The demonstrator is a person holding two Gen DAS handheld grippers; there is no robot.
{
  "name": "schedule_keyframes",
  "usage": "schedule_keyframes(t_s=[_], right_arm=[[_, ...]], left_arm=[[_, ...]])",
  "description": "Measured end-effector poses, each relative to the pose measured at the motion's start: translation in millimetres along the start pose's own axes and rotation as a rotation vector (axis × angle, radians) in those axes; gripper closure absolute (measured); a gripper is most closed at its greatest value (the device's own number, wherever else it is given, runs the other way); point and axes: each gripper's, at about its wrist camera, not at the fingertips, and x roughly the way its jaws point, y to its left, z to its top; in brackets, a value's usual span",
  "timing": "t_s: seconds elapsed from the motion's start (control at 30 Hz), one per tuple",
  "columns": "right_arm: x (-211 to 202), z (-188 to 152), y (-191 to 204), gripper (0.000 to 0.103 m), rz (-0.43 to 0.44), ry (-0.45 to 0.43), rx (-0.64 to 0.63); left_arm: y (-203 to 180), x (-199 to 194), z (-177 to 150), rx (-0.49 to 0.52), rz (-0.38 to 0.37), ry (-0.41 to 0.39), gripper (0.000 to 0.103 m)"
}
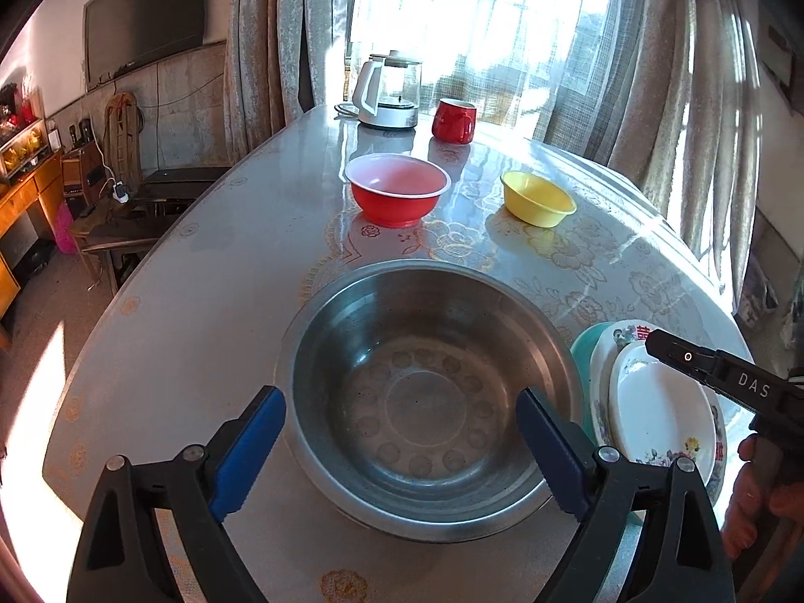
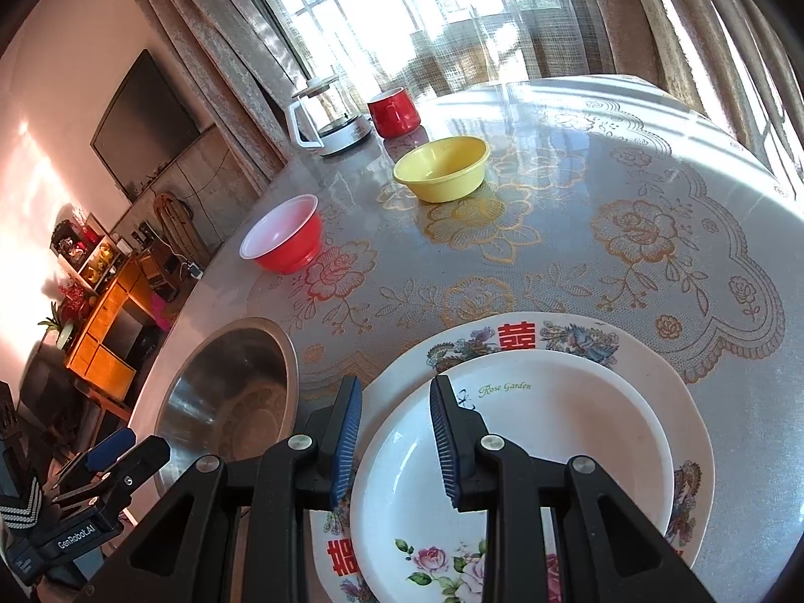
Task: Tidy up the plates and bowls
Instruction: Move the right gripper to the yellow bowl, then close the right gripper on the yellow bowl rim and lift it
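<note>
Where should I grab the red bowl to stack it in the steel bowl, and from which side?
Take the red bowl by its thin white rim, one finger inside and one outside. It stands upright and empty. Probably come from above on its near side with the left gripper, which is open, nearer.

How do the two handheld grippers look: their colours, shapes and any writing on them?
Both are black plastic tools. The left gripper has two angular arms with silver pivot bolts and blue ribbed fingers. The right gripper is built the same way. Seen from the side, the right one shows white letters "DAS" and a small ring mark; the left one reads "GenRobot.AI" and has white chevron stripes.
</note>
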Motion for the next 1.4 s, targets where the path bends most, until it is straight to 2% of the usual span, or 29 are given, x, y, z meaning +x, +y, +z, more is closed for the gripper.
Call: schedule_keyframes(t_s=[0.27,0.6,0.73,0.93,0.97,1.13,1.2,1.4], right_arm=[[5,20,-22,0.075,-0.026,-0.003,0.022],[19,56,-35,0.075,-0.102,0.026,-0.086],[28,75,-51,0.075,-0.118,0.046,-0.071],[43,105,-73,0.075,-0.161,0.021,-0.037],[47,111,-75,0.075,-0.162,0.03,-0.031],[77,141,-89,0.075,-0.048,0.077,0.09],[89,152,-91,0.071,-0.047,0.06,0.105],[133,172,-103,0.071,-0.038,0.091,0.219]], left_arm=[[-28,12,17,0.065,-0.018,0.017,0.009],[-37,30,41,0.016,-0.088,0.078,0.009],[-42,35,54,-0.003,-0.128,0.092,0.009],[-52,49,74,-0.009,-0.157,0.119,0.009],[-53,52,76,-0.011,-0.156,0.123,0.009],[-59,66,88,-0.026,-0.167,0.137,0.009],[-59,70,90,-0.036,-0.17,0.144,0.009],[-52,79,94,-0.053,-0.172,0.159,0.009]])
